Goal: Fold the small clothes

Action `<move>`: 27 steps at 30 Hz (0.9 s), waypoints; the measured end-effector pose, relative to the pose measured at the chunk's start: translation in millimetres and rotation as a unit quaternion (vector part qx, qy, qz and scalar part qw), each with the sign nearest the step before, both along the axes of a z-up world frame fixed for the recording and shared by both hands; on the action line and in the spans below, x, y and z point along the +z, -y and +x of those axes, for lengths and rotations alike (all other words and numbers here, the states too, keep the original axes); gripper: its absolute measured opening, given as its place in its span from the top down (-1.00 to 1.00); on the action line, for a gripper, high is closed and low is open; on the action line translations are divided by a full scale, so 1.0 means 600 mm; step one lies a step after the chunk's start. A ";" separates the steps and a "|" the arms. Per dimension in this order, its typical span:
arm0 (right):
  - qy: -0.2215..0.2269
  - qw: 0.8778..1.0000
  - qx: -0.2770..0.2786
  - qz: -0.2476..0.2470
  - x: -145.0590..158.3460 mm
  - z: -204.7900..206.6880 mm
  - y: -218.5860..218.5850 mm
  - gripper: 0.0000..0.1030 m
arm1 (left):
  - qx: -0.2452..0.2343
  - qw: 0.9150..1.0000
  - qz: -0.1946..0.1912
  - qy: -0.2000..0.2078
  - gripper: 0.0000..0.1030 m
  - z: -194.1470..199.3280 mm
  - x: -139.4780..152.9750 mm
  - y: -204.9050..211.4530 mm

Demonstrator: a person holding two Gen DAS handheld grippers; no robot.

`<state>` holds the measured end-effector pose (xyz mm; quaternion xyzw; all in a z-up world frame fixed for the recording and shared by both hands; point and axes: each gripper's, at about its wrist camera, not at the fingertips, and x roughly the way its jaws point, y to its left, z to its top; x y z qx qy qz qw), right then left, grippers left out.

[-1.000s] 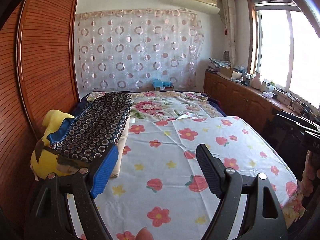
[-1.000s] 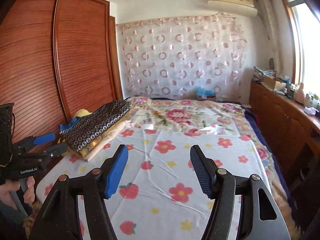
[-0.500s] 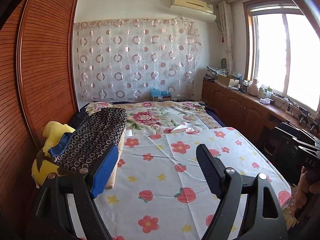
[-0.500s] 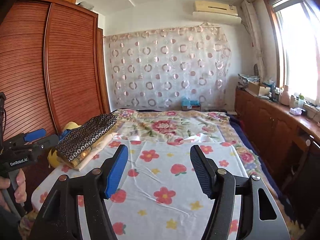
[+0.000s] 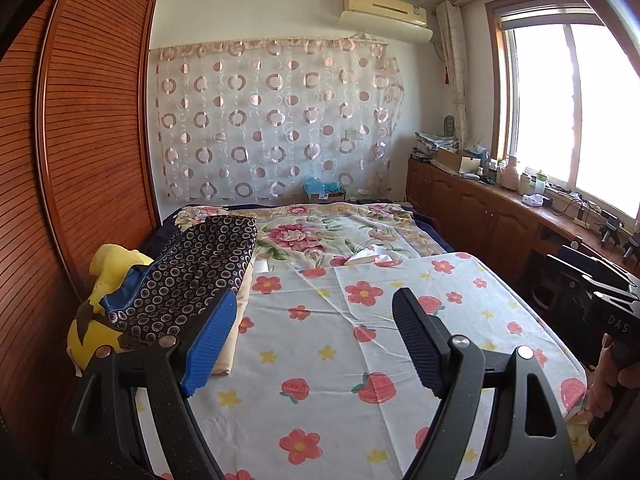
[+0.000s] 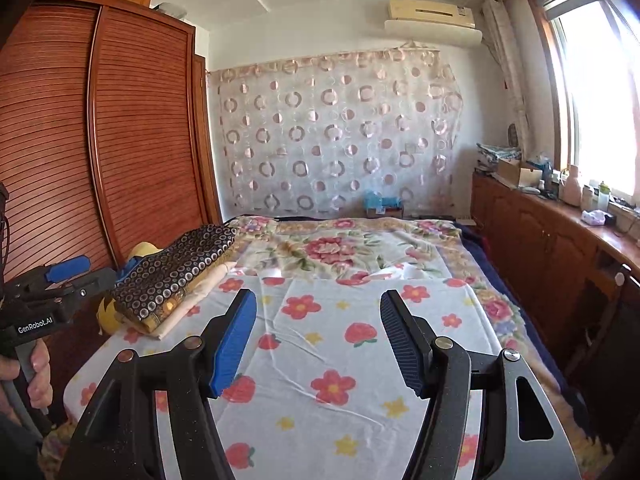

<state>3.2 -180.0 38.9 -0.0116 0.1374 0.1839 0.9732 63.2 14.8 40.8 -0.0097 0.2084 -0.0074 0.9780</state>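
A folded stack of clothes topped by a dark ring-patterned garment point(image 5: 192, 276) lies at the bed's left edge, also in the right wrist view point(image 6: 176, 276). A white cloth with red flowers and strawberries point(image 5: 360, 344) is spread flat over the near bed point(image 6: 344, 364). My left gripper point(image 5: 314, 320) is open and empty, held above the cloth. My right gripper point(image 6: 318, 320) is open and empty too. Each gripper shows at the edge of the other's view, the left point(image 6: 40, 304) and the right point(image 5: 600, 300).
A yellow plush toy point(image 5: 102, 300) sits by the stack against the wooden wardrobe point(image 5: 80, 160). A floral bedspread point(image 5: 320, 232) covers the far bed. A low wooden cabinet point(image 5: 500, 220) with clutter runs under the window on the right.
Both grippers have tilted up and pulled back, so the views show more of the wall and ceiling. Both stay open and empty.
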 end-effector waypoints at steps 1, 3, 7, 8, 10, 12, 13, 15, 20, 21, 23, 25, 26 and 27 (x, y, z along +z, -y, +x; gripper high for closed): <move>0.001 1.000 0.000 0.001 0.000 0.000 0.000 -0.29 | 0.000 1.000 0.001 0.000 -0.57 0.000 -0.001 0.000; 0.000 1.000 0.000 0.002 0.001 0.001 0.002 -0.29 | 0.000 1.000 0.001 0.000 -0.57 -0.002 -0.001 -0.001; 0.000 1.000 -0.001 0.003 0.001 0.006 0.002 -0.29 | 0.002 1.000 -0.001 0.002 -0.57 -0.002 0.000 -0.001; 0.000 1.000 -0.001 0.003 0.001 0.006 0.003 -0.29 | 0.003 1.000 -0.001 0.002 -0.57 -0.005 -0.001 -0.002; -0.001 1.000 -0.001 0.003 0.001 0.008 0.003 -0.29 | 0.003 1.000 -0.001 0.004 -0.57 -0.009 -0.002 -0.003; -0.001 1.000 -0.002 0.004 0.003 0.012 0.003 -0.29 | 0.003 1.000 0.000 0.005 -0.57 -0.009 -0.001 -0.003; -0.001 1.000 -0.001 0.004 0.002 0.012 0.004 -0.29 | 0.003 1.000 0.001 0.006 -0.57 -0.010 -0.001 -0.003; -0.001 1.000 -0.002 0.002 0.001 0.013 0.007 -0.29 | 0.004 1.000 0.001 0.007 -0.57 -0.011 0.001 -0.003; -0.003 1.000 -0.002 0.003 0.001 0.014 0.012 -0.29 | 0.005 1.000 0.001 0.008 -0.57 -0.013 0.002 -0.003; -0.002 1.000 -0.002 0.003 0.000 0.013 0.013 -0.29 | 0.005 1.000 0.001 0.009 -0.57 -0.013 0.002 -0.003; -0.002 1.000 -0.001 0.004 0.000 0.013 0.015 -0.29 | 0.005 1.000 0.001 0.008 -0.57 -0.013 0.001 -0.003; -0.002 1.000 -0.001 0.004 0.001 0.013 0.017 -0.29 | 0.006 1.000 0.001 0.007 -0.57 -0.012 0.003 -0.003; -0.002 1.000 -0.001 0.004 0.001 0.013 0.017 -0.29 | 0.007 1.000 0.001 0.007 -0.57 -0.012 0.003 -0.003; -0.002 1.000 -0.001 0.004 0.000 0.013 0.017 -0.29 | 0.007 1.000 0.001 0.007 -0.57 -0.012 0.003 -0.004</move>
